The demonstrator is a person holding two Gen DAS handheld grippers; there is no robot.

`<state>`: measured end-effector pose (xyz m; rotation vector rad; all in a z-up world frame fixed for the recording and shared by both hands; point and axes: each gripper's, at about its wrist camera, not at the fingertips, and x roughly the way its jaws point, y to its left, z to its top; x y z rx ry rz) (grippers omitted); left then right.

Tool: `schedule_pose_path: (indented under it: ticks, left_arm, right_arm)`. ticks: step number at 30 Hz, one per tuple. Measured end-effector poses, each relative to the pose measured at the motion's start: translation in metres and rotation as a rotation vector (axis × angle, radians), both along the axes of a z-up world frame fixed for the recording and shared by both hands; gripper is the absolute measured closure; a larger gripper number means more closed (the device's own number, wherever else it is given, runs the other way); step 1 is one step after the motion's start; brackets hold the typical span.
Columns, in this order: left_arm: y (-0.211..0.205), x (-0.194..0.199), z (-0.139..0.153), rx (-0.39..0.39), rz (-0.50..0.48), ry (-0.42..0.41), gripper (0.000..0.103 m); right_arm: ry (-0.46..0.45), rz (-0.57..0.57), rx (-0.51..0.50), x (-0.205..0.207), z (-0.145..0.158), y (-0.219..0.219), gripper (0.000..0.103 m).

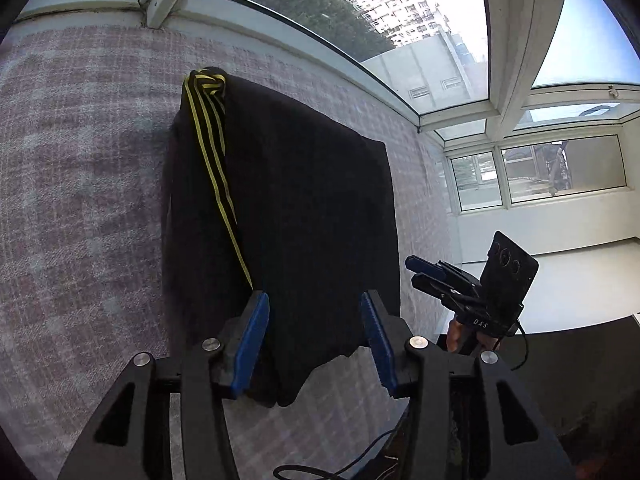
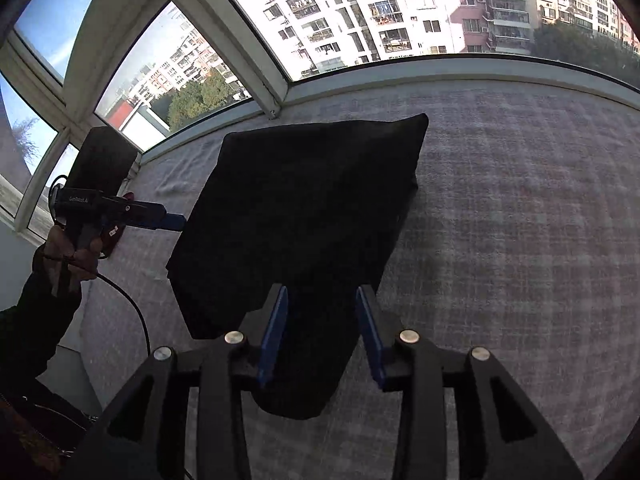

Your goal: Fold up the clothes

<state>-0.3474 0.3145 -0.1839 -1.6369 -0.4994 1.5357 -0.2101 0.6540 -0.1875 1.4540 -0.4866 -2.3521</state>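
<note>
Both tools [image 1: 314, 344] [image 2: 322, 334] hover open over the folded black garment [image 1: 304, 208].

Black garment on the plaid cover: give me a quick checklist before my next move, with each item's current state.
1. Left gripper jaws apart, nothing clamped: ok.
2. Right gripper jaws apart, nothing clamped: ok.
3. Black garment lies as a compact folded stack: ok.
4. Yellow stripes run along one side, bunched at the far corner: not ok.
5. Near corner hangs as a loose point between the right gripper's jaws: not ok.
6. Layers underneath aligned: cannot tell.
</note>
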Motion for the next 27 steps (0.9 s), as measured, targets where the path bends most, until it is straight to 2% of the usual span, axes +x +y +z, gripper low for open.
schedule_pose_path:
  ticks: [3,5,6,7,12,15,17,19,21,24,27]
  left_arm:
    - [0.01,0.006,-0.009,-0.022,-0.018,-0.008,0.06]
    - [0.014,0.006,-0.012,-0.018,-0.022,-0.014,0.073]
    - [0.014,0.006,-0.011,-0.011,-0.021,-0.015,0.087]
    - [0.013,0.006,-0.009,-0.007,-0.02,-0.009,0.092]
    - [0.006,0.001,-0.002,0.006,-0.013,0.008,0.095]
    - [-0.005,-0.005,-0.002,-0.001,0.024,0.009,0.095]
    - [-0.012,-0.014,-0.003,0.024,0.054,-0.019,0.088]
    - [-0.014,-0.026,-0.005,0.02,0.08,-0.018,0.072]
    - [-0.011,-0.039,-0.009,0.007,0.098,-0.015,0.069]
    - [0.002,-0.054,-0.024,-0.019,0.093,-0.024,0.069]
    - [0.004,-0.068,-0.032,-0.023,0.124,0.006,0.084]
  right_arm:
    - [-0.045,-0.035,-0.033,0.023,-0.019,-0.003,0.067]
    - [-0.058,-0.058,-0.05,0.033,-0.025,0.0,0.067]
    - [-0.063,-0.068,-0.066,0.037,-0.027,0.002,0.067]
    - [-0.057,-0.075,-0.08,0.039,-0.026,0.004,0.067]
    - [0.053,-0.061,-0.059,0.024,0.012,0.002,0.067]
    - [0.061,0.007,-0.021,-0.001,0.022,-0.011,0.067]
    - [0.063,0.06,0.007,-0.016,0.022,-0.024,0.067]
    - [0.057,0.116,0.036,-0.033,0.017,-0.038,0.067]
    - [0.051,0.152,0.072,-0.052,0.009,-0.052,0.067]
    - [0.052,0.2,0.092,-0.075,0.003,-0.07,0.067]
    - [0.056,0.217,0.172,-0.096,-0.003,-0.085,0.067]
